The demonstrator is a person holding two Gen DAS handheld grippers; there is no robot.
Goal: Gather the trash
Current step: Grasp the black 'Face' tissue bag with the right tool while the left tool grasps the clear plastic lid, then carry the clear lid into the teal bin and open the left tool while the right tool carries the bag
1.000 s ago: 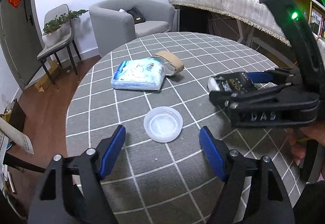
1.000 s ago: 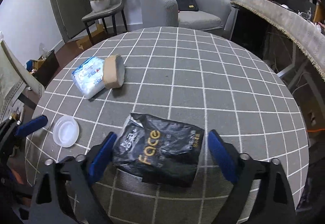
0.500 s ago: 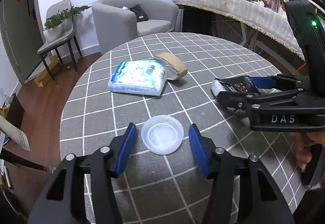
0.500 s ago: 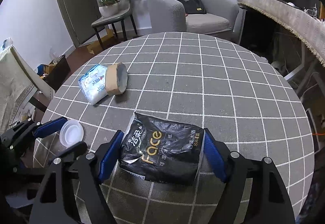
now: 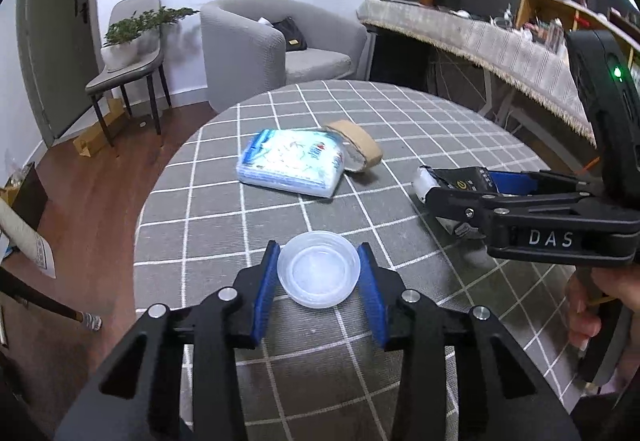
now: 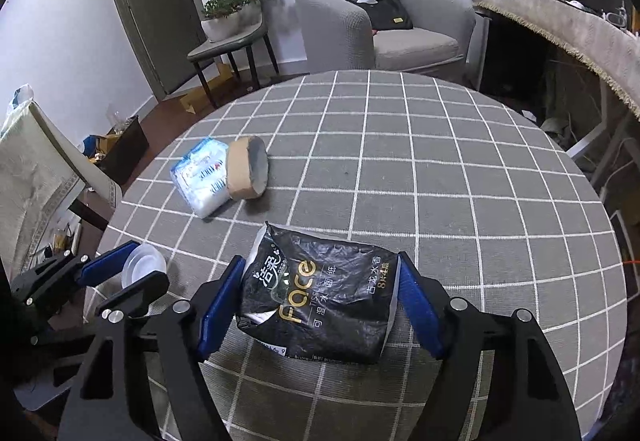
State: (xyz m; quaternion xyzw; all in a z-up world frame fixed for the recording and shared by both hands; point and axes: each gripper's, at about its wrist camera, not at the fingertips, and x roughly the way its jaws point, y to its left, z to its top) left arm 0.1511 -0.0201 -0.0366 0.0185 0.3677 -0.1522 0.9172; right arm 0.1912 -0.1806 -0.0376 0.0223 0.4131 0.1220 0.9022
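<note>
A clear round plastic lid (image 5: 319, 275) lies on the grey checked tablecloth (image 5: 400, 129) near the table's left edge. My left gripper (image 5: 318, 247) is closing on it, and both blue pads touch its rim. The right wrist view shows the same lid (image 6: 140, 267) between the left gripper's (image 6: 145, 262) fingers. A black "Face" tissue pack (image 6: 320, 297) lies crumpled at the near side of the table. My right gripper (image 6: 320, 259) straddles it with a blue pad against each side. From the left wrist view only one end of the pack (image 5: 460, 175) shows past the right gripper (image 5: 460, 187).
A blue-and-white wipes packet (image 5: 292, 163) and a brown tape roll (image 5: 356, 151) lie together farther back on the table. Beyond the table stand a grey armchair (image 6: 380, 29), a chair holding a planter (image 6: 236, 25) and a long cloth-covered counter (image 5: 480, 41). A person's hand (image 5: 588, 305) holds the right gripper.
The left gripper's jaws have narrowed from wide apart until the pads meet the lid's rim. The right gripper's jaws have come in against the black tissue pack's sides.
</note>
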